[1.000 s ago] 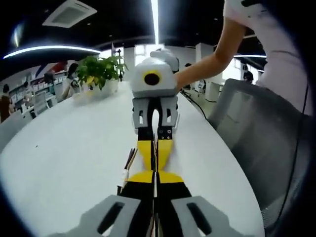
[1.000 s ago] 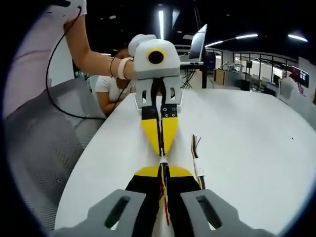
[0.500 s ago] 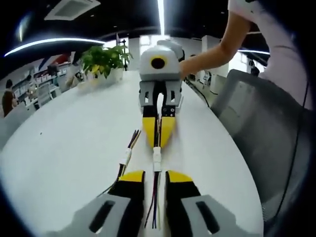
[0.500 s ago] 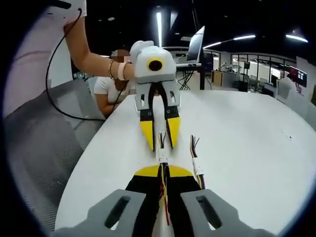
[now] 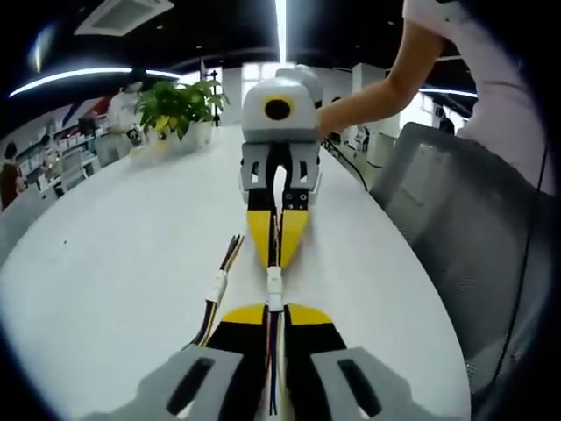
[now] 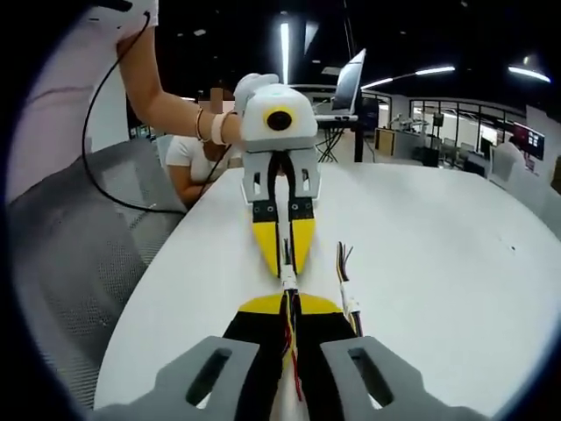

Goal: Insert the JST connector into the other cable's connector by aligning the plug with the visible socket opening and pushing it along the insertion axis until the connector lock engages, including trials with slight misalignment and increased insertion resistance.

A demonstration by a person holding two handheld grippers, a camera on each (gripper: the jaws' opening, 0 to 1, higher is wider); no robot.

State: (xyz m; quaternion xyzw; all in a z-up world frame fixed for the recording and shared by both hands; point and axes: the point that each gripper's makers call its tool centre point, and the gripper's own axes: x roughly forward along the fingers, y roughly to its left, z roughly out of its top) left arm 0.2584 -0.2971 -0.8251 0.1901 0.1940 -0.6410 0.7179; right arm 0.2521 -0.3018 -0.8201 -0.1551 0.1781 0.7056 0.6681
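The two grippers face each other tip to tip over a white table, and the white joined connector sits in the short gap between their yellow fingertips, its long axis running straight along the line from one gripper to the other. In the left gripper view, the left gripper has its jaws drawn narrow onto the coloured wires trailing back from that connector, while the right gripper opposite is pinched on the wires at the far end. The right gripper view shows the same line-up: the connector lies just ahead of the right gripper, whose jaws clamp its wires. A spare cable lies on the table just beside the jaws, roughly parallel to them. A potted plant stands far behind.
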